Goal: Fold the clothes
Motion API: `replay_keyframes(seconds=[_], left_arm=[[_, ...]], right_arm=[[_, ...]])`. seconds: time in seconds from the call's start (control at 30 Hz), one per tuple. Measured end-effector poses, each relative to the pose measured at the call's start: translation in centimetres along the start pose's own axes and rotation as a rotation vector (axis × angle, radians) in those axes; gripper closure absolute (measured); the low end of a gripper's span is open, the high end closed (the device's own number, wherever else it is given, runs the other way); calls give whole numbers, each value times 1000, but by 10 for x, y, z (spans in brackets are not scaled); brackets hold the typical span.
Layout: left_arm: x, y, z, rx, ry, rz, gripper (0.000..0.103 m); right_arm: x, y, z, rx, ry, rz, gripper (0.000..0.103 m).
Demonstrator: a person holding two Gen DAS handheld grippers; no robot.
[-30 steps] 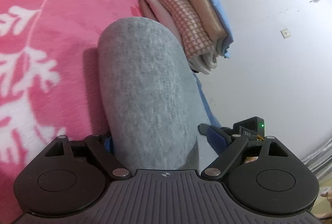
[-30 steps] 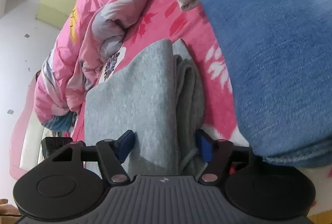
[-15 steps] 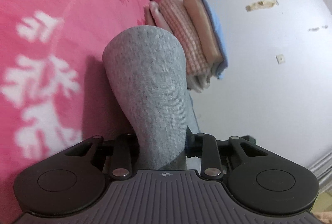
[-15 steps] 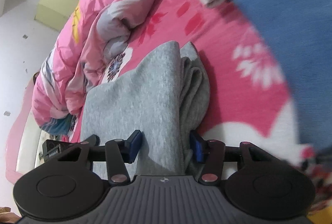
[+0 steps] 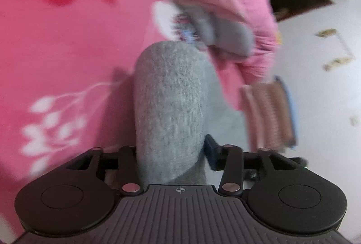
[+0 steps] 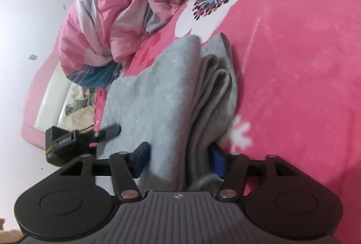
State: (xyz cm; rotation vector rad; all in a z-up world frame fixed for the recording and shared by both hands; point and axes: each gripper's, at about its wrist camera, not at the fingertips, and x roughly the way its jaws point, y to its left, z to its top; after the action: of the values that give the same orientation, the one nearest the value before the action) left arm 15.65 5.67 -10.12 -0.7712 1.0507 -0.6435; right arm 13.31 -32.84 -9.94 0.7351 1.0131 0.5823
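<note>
Left wrist view: we see the grey garment (image 5: 171,108) rising as a rounded fold between the fingers of the left gripper (image 5: 171,153). The right-hand blue pad (image 5: 211,151) stands just clear of the cloth; the left-hand one is hidden behind the fold. The jaws are opening, with the garment between them.

Right wrist view: we see the same grey garment (image 6: 162,104) lying on the pink floral blanket (image 6: 293,63), its folded layers bunched along its right edge. It runs back between the fingers of the right gripper (image 6: 178,158). The left pad (image 6: 141,157) sits on the flat cloth and the right pad (image 6: 217,160) is against the bunched edge; the jaws are opening around it. The other gripper's finger (image 6: 108,130) rests at the garment's left edge.

Beyond the garment lies a crumpled pink quilt (image 6: 117,13). In the left wrist view a stack of folded clothes (image 5: 268,113) shows at the right, blurred.
</note>
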Motion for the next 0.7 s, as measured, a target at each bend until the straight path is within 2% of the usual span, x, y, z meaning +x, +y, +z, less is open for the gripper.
replay_keyframes(seconds=[0.1, 0.2, 0.33, 0.43, 0.53, 0.57, 0.63, 0.7], left_arm=[[-2, -7, -6, 20, -9, 31, 51], [-13, -15, -13, 55, -43, 72, 50], [-41, -24, -25, 157, -107, 158, 47], [-60, -28, -41, 200, -146, 183, 46], [-75, -27, -62, 216, -172, 170, 46], [-78, -27, -70, 224, -181, 170, 46], [-79, -27, -84, 237, -189, 195, 46], [-80, -26, -96, 243, -205, 231, 47]], right_arm=[[-26, 0, -10, 13, -55, -42, 39], [-69, -4, -27, 23, -155, -68, 39], [-113, 1, -61, 23, -250, -1, 39], [-116, 7, -87, 35, -250, 44, 39], [-101, 8, -98, 41, -229, 31, 41], [-93, 9, -100, 43, -217, 26, 44], [-77, 9, -102, 38, -191, 12, 58], [-70, 11, -105, 18, -190, 8, 81]])
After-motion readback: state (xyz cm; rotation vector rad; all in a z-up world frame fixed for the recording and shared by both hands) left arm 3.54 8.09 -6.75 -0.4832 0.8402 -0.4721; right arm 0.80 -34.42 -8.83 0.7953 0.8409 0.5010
